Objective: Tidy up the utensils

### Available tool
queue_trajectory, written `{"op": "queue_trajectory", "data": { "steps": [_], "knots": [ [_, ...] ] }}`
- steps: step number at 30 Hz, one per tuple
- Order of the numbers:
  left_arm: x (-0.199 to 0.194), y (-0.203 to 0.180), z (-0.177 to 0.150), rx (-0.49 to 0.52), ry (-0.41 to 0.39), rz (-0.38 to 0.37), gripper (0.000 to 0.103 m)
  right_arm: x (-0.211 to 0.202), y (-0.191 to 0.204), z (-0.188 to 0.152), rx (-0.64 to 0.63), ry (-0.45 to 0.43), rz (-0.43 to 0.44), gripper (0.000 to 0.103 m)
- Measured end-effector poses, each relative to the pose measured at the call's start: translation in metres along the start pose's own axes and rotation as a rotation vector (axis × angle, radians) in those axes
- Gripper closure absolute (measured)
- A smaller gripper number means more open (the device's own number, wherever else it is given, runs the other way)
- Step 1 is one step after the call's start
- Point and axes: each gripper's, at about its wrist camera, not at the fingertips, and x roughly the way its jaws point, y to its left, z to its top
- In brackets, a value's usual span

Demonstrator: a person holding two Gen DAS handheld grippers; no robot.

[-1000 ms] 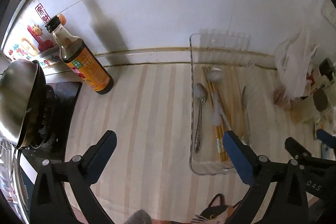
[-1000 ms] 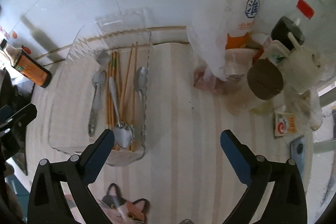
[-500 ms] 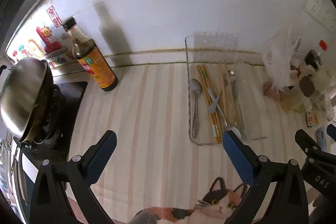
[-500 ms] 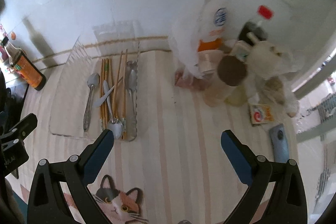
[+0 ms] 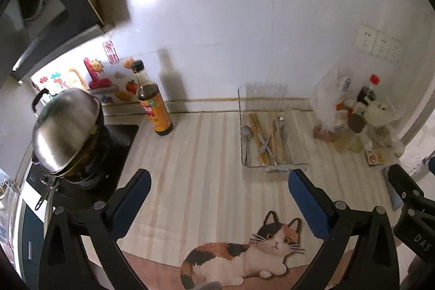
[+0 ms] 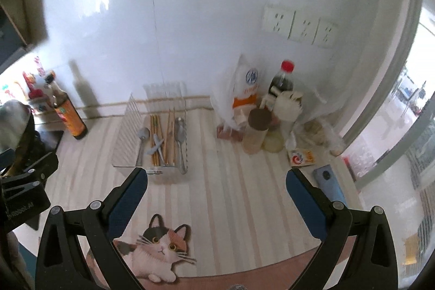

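Observation:
A clear plastic tray (image 5: 242, 154) (image 6: 122, 143) stands on the striped counter mat near the wall. In it lie several wooden chopsticks (image 5: 258, 132) (image 6: 155, 132) and several metal spoons (image 5: 246, 137) (image 6: 180, 137). My left gripper (image 5: 218, 195) is open and empty, held high and well back from the tray. My right gripper (image 6: 217, 195) is open and empty too, also high and back from the tray.
A soy sauce bottle (image 5: 153, 110) stands by the wall at the left, next to a steel wok lid (image 5: 65, 127) on the stove. Bottles, jars and bags (image 6: 261, 110) crowd the right corner. A blue phone (image 6: 329, 184) lies at the right. A cat picture (image 6: 160, 249) marks the mat's near edge.
Both grippers have pulled up and back from the tray, so the tray looks smaller and farther away. Both stay open and empty.

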Motion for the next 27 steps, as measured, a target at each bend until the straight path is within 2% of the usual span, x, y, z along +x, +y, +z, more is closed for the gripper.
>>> {"op": "queue_trajectory", "data": {
  "steps": [8, 14, 20, 27],
  "knots": [
    [-0.065, -0.008, -0.020, -0.030, -0.055, 0.013, 0.000, -0.067, -0.020, -0.014, -0.012, -0.080, 0.036, 0.000],
    [-0.087, -0.015, -0.031, -0.049, -0.066, 0.023, 0.000, -0.100, -0.033, -0.026, -0.030, -0.112, 0.035, 0.000],
    [-0.090, -0.021, -0.034, -0.060, -0.022, 0.002, 0.000, -0.108, -0.040, -0.033, -0.032, -0.073, 0.051, 0.000],
    [-0.091, -0.025, -0.031, -0.056, 0.008, 0.001, 0.000, -0.105, -0.043, -0.026, -0.049, -0.041, 0.052, 0.000]
  ]
}}
